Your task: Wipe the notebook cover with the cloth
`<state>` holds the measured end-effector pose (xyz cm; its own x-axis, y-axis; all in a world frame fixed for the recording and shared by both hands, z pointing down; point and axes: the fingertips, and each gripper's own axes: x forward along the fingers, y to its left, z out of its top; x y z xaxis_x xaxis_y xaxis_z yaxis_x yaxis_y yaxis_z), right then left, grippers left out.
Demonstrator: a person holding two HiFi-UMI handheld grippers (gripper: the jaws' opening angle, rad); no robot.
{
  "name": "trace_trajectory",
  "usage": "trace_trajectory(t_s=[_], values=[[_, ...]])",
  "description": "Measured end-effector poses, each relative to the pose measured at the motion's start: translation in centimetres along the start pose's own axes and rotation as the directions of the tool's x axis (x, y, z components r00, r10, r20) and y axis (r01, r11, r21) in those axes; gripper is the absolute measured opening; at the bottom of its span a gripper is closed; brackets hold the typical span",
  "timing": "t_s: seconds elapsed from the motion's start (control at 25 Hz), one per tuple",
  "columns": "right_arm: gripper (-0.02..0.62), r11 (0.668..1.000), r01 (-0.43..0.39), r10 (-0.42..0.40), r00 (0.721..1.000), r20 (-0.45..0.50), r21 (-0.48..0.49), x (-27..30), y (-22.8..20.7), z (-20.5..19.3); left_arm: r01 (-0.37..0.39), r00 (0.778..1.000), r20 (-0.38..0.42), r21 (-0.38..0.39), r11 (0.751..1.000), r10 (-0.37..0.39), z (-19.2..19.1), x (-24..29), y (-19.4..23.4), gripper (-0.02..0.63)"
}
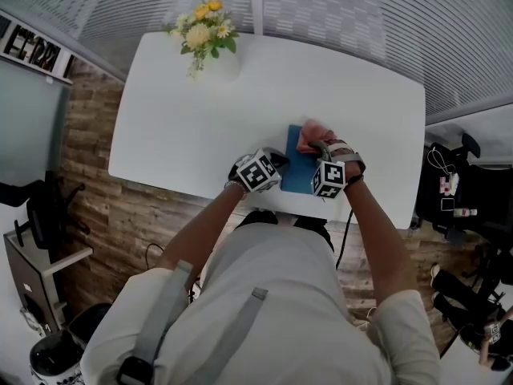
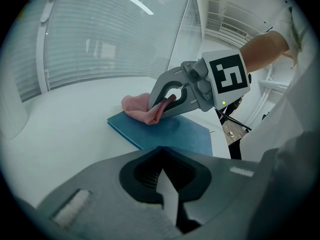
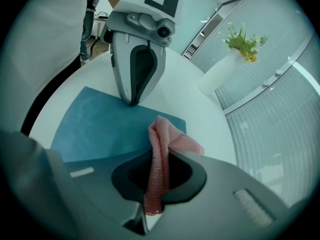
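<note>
**Notebook (image 1: pixel 298 173)** (image 2: pixel 172 134) (image 3: pixel 100 129): blue cover, closed, lying flat on the white table (image 1: pixel 184 127). We place it right of centre, close to the near edge. Its long axis runs from the near edge towards the far edge, slightly skewed, with one short end facing the person.

**Cloth (image 1: pixel 309 137)** (image 2: pixel 136 106) (image 3: pixel 161 149): pink and knitted, bunched up. It rests on the far part of the cover, towards the notebook's far right corner. One fold runs back between the right tool's jaws.

**Right gripper (image 1: pixel 315 147)** (image 2: pixel 154 113) (image 3: pixel 160 159): jaws pinched on the cloth. We see it angled down and forward over the notebook's right side, with its marker cube above the near short end. The bare right forearm reaches straight out from the body.

**Left gripper (image 1: pixel 280 161)** (image 3: pixel 131 102) (image 2: pixel 161 156): jaws pressed together with nothing between them. The tip is down at the notebook's left long edge, at the rim of the cover. It points rightwards across at the other tool. The left forearm comes in on a diagonal from the person's left side, so the two arms converge over the notebook.

**Vase of yellow flowers (image 1: pixel 204 34)** (image 3: pixel 240 41): white, upright. It stands near the far edge of the table towards the far left corner, well apart from the notebook.
</note>
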<state>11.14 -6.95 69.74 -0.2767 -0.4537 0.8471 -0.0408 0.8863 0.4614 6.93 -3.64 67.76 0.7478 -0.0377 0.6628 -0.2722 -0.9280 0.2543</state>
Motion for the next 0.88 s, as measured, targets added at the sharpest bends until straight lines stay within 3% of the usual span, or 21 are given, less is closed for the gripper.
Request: trace_trajectory(t_s=[0.88], values=[[0.008,1.000,-0.019,0.019,1.000,0.015,0.020,-0.7,1.9,0.6,-0.004,1.000,-0.023,-0.015,1.000,0.004,-0.5,-0.2,0.2,0.000]])
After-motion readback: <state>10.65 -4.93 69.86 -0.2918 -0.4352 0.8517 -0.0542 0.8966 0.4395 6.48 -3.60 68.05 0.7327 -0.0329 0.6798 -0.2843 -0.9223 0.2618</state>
